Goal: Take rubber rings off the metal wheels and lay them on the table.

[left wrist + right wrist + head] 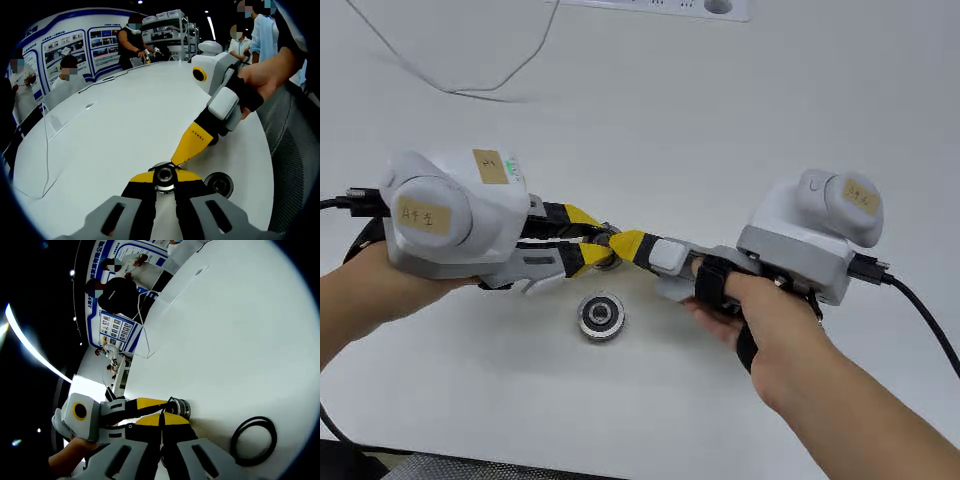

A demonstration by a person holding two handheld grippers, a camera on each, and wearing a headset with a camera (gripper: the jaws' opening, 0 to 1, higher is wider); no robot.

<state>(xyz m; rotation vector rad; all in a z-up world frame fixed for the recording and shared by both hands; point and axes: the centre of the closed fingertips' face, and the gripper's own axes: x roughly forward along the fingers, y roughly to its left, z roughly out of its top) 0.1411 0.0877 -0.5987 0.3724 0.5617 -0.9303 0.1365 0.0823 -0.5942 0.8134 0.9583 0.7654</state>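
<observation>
A small metal wheel (608, 241) is held above the white table (720, 130), with my left gripper (594, 246) shut on it from the left. In the left gripper view the wheel (164, 177) sits between the yellow tips. My right gripper (626, 245) comes in from the right. Its jaws are pressed together at the wheel's rim (181, 408), pinching the black rubber ring there. A second wheel (601, 316) with its black ring on lies flat on the table just below the grippers. A loose black rubber ring (255, 437) lies on the table in the right gripper view.
A thin grey cable (470, 90) loops across the far left of the table, and a white socket strip (670, 6) lies at the far edge. The table's near edge (620, 468) is close to my body. Several people stand beyond the table (135, 40).
</observation>
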